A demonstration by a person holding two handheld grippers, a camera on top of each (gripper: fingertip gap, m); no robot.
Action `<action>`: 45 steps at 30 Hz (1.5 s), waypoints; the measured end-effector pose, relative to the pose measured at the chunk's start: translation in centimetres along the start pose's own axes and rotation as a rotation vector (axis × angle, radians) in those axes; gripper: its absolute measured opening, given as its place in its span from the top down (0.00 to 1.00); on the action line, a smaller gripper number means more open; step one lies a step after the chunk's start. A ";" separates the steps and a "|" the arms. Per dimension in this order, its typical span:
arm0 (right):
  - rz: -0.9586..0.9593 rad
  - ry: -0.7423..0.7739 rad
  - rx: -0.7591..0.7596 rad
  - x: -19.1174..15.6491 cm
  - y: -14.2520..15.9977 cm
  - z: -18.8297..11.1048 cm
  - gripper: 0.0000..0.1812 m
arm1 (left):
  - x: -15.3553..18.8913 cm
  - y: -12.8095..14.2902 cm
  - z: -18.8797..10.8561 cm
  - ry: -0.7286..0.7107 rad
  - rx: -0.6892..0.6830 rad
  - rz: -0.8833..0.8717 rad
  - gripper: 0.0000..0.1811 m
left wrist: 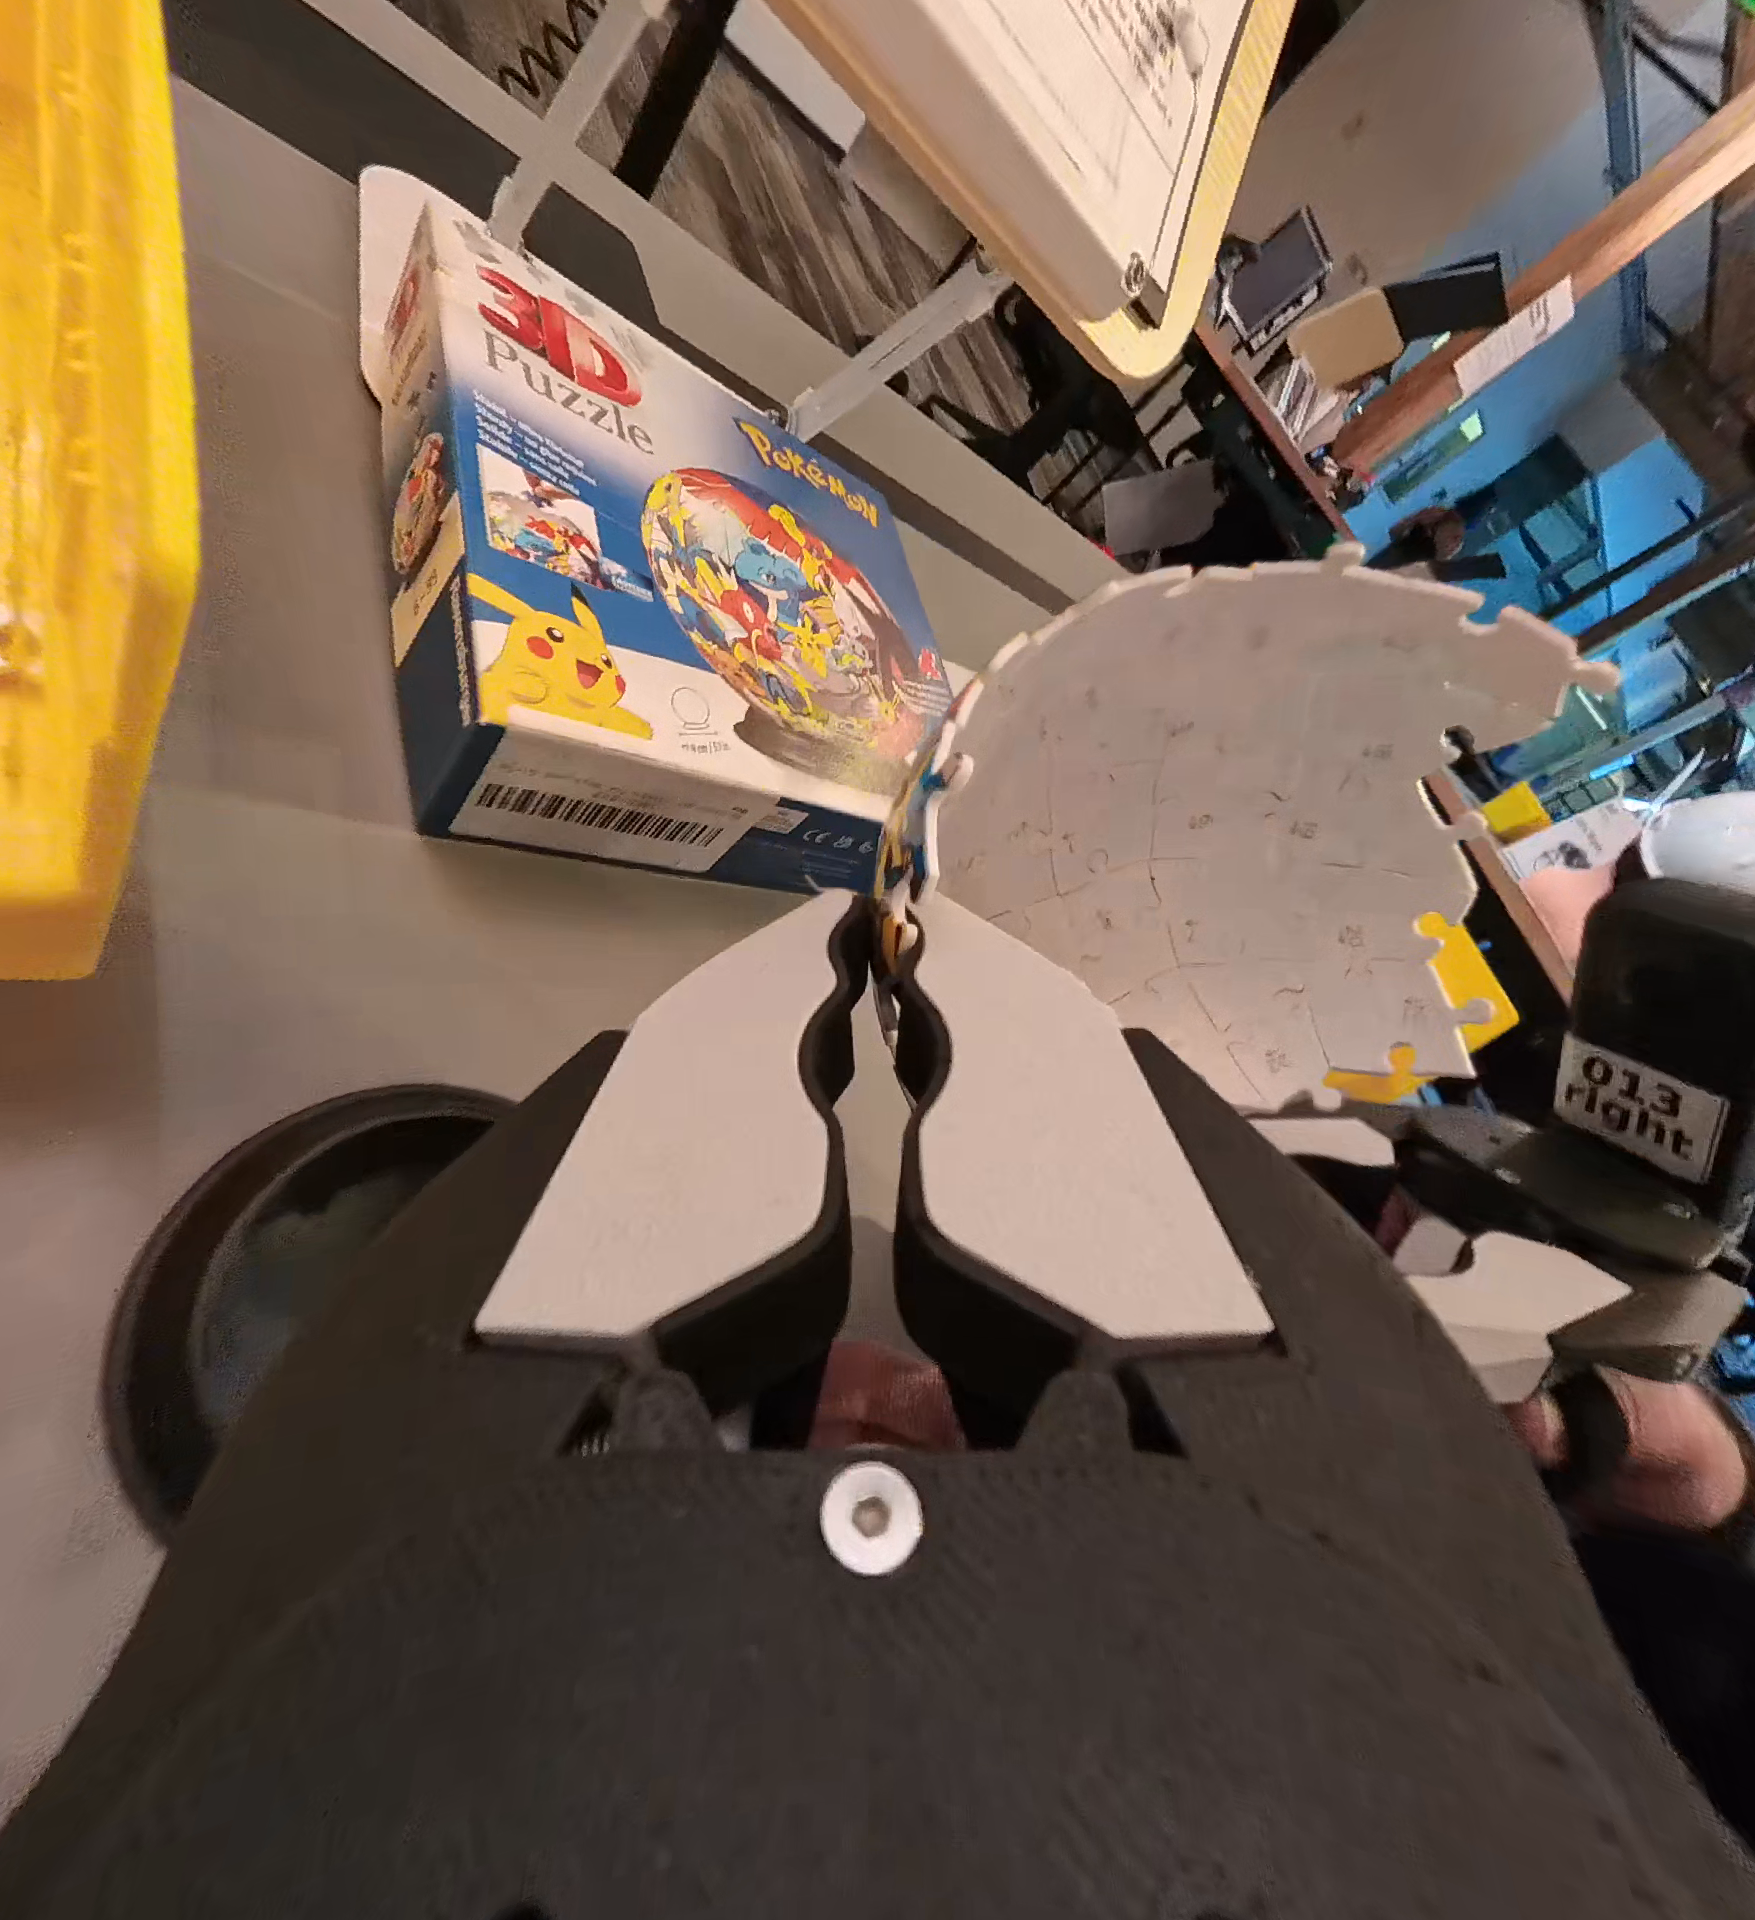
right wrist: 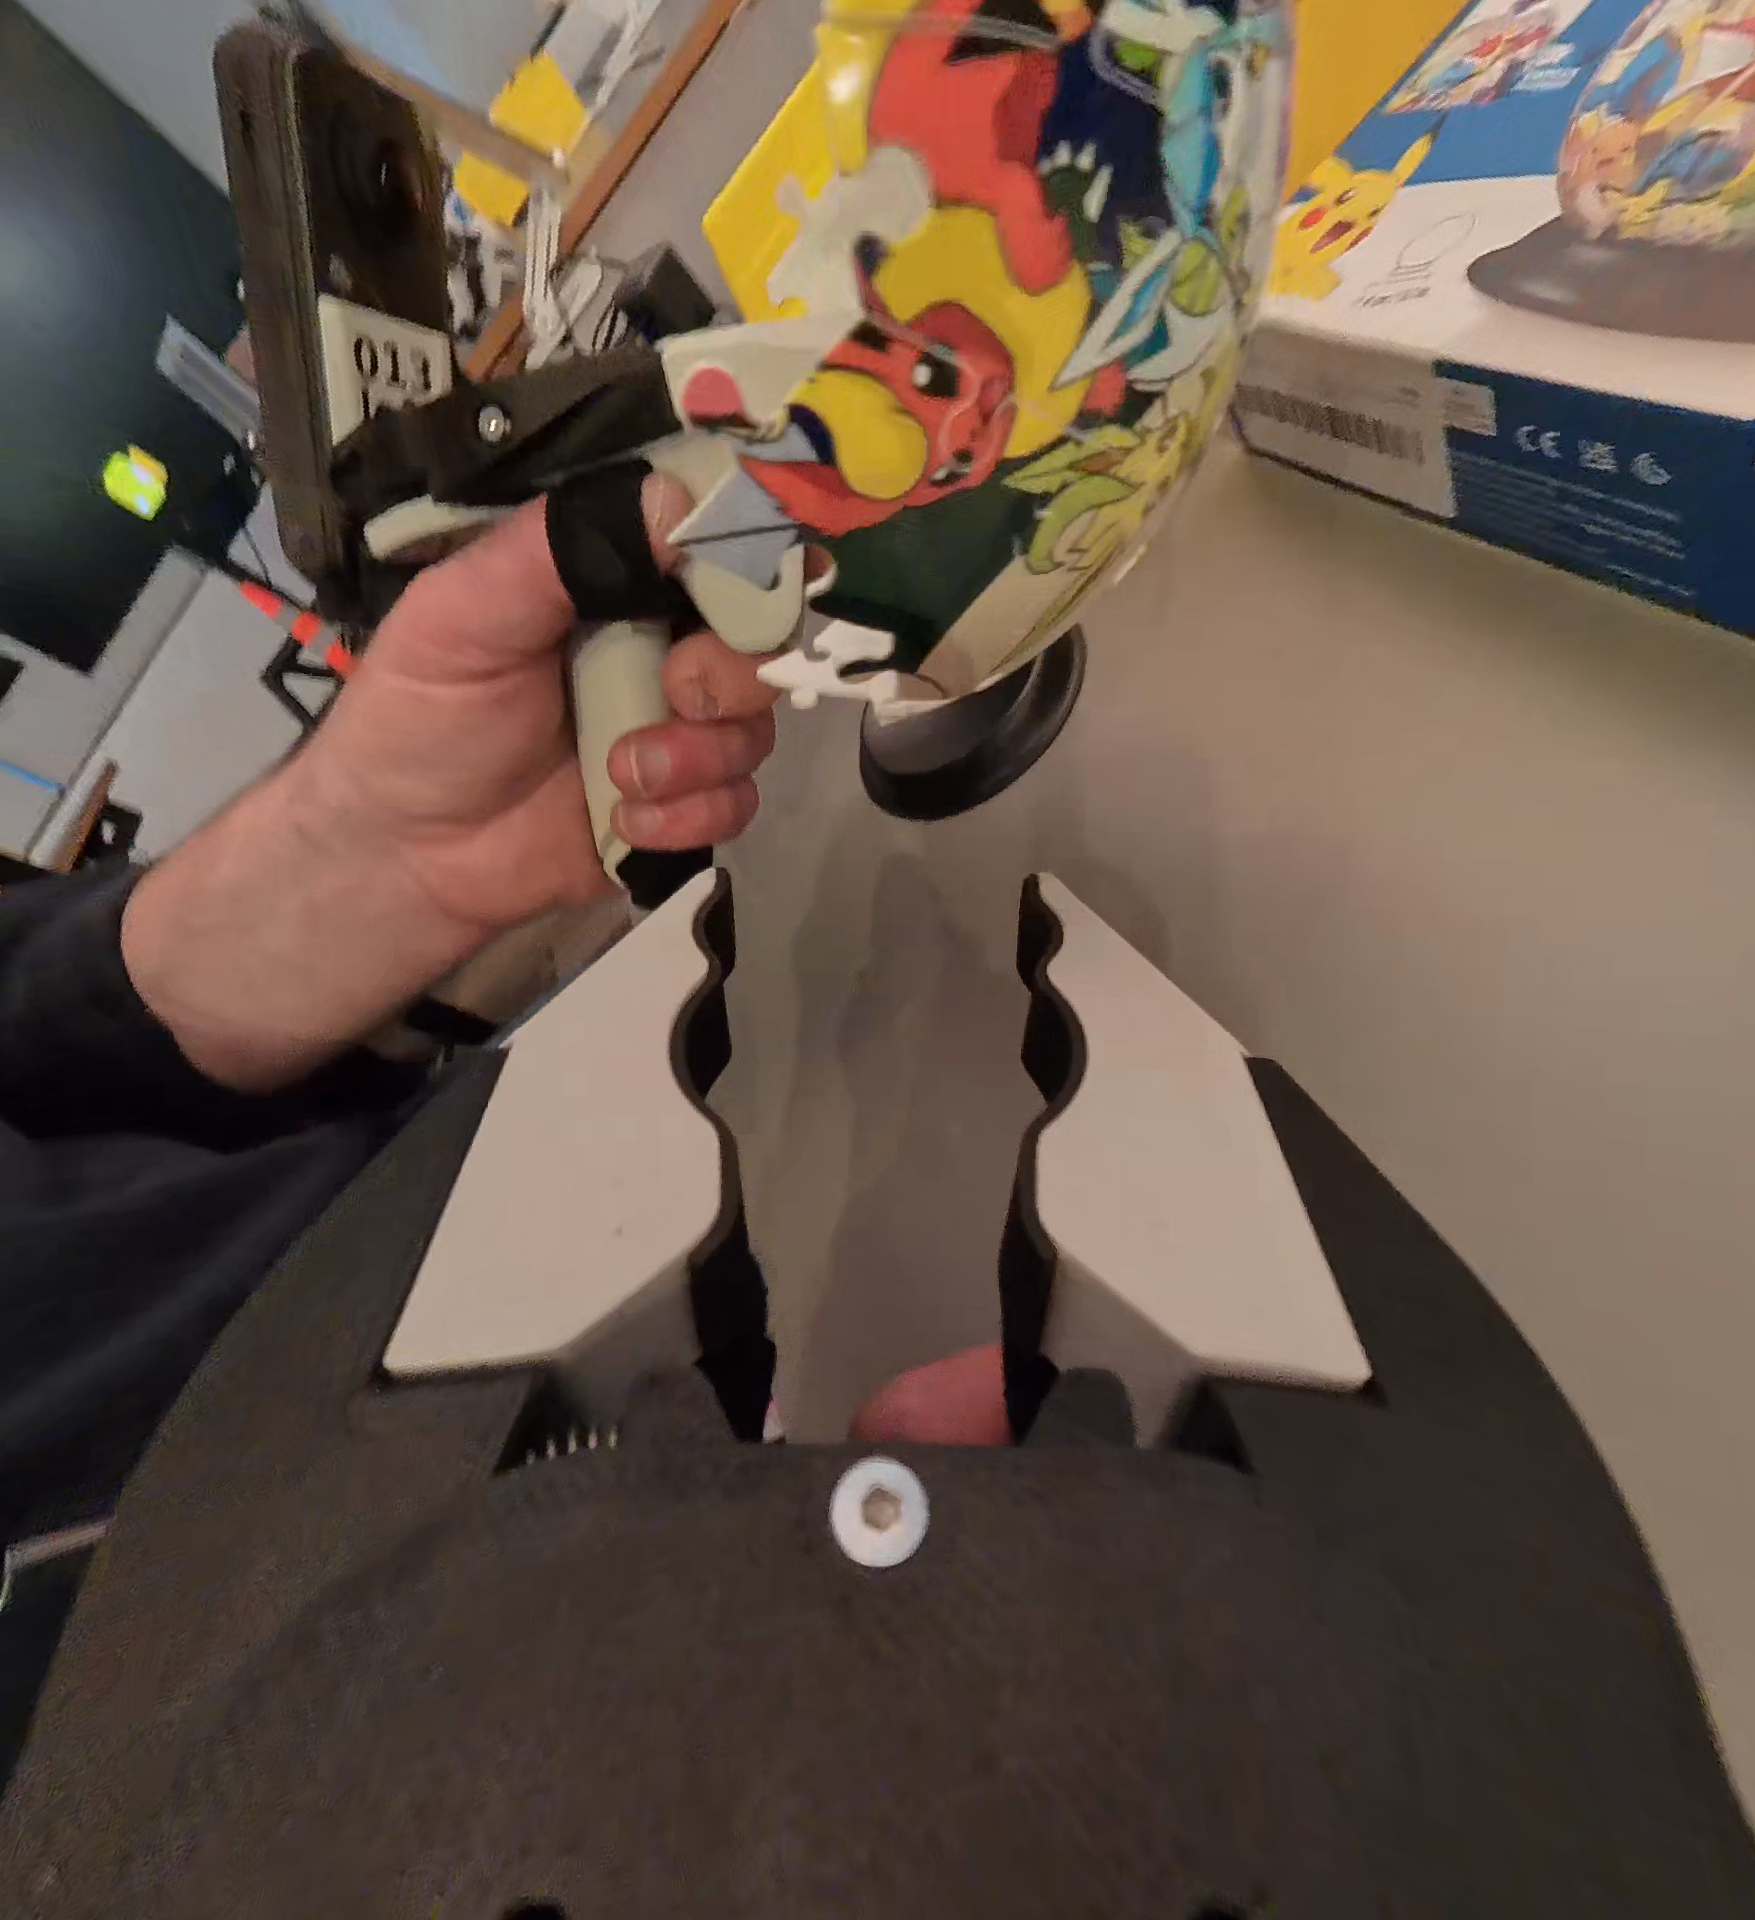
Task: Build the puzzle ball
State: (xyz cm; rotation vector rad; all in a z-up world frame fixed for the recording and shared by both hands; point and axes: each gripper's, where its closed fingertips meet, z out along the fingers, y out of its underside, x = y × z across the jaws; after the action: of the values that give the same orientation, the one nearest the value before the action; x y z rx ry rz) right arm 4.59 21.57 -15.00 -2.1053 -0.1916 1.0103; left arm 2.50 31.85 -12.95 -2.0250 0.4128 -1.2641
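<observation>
The half-built puzzle ball (left wrist: 1216,831) is a curved shell, white inside with jagged open edges. Its colourful printed outside shows in the right wrist view (right wrist: 1039,312). My left gripper (left wrist: 888,935) is shut on the shell's rim and holds it up above the table. The left gripper, held by a hand, also shows in the right wrist view (right wrist: 738,499) at the shell's edge. My right gripper (right wrist: 873,894) is open and empty, below the shell and apart from it. A round black stand (right wrist: 966,748) sits on the table under the shell; it also shows in the left wrist view (left wrist: 260,1278).
The blue puzzle box (left wrist: 644,582) lies on the grey table (left wrist: 312,987) behind the ball, also at the right in the right wrist view (right wrist: 1579,343). A yellow bin (left wrist: 52,468) with loose white pieces stands at the left. Shelving and clutter lie beyond the table edge. My right fingertips sit around 11 centimetres from my left ones.
</observation>
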 end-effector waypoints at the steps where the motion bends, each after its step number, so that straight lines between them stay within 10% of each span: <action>1: 0.019 0.010 0.022 0.2 -0.2 0.0 0.70 | 0.2 0.0 0.3 0.002 0.009 -0.008 0.99; 27: -0.085 0.051 -0.048 1.5 0.5 -0.6 0.75 | -10.0 1.1 -7.1 -0.341 -0.583 0.295 0.99; 45: -0.088 0.052 -0.001 2.4 -0.9 -1.2 0.73 | -8.9 -0.1 -6.5 -0.298 -0.524 0.278 0.80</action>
State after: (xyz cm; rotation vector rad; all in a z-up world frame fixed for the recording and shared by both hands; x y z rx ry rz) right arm 7.24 22.52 -15.41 -2.1025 -0.2567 0.9029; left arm -7.43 34.59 -16.91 -2.4319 0.9168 -0.7143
